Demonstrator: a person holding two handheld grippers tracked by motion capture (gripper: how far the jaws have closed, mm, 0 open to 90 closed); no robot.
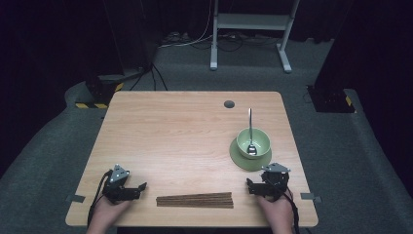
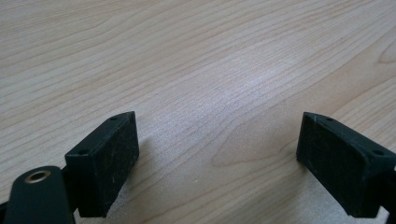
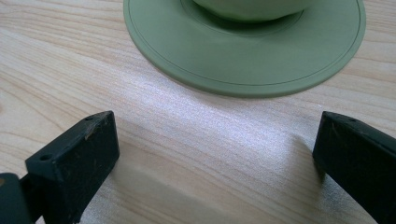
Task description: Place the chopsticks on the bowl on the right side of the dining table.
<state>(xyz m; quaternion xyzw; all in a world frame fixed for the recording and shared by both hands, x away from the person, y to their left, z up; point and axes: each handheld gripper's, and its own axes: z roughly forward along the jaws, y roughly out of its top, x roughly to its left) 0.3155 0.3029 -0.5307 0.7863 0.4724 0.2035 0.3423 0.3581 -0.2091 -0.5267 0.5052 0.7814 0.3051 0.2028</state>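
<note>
Chopsticks (image 1: 195, 200) on pale wooden table (image 1: 185, 131), dark room around.

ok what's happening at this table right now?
A person holds a two-jaw tool in each hand at the near edge of the light wooden table. The left tool and right tool are both open and hold nothing. Between them lies a bundle of dark brown wooden chopsticks, untouched. Just beyond the right tool, a green bowl with a metal spoon in it sits on a green plate.
</note>
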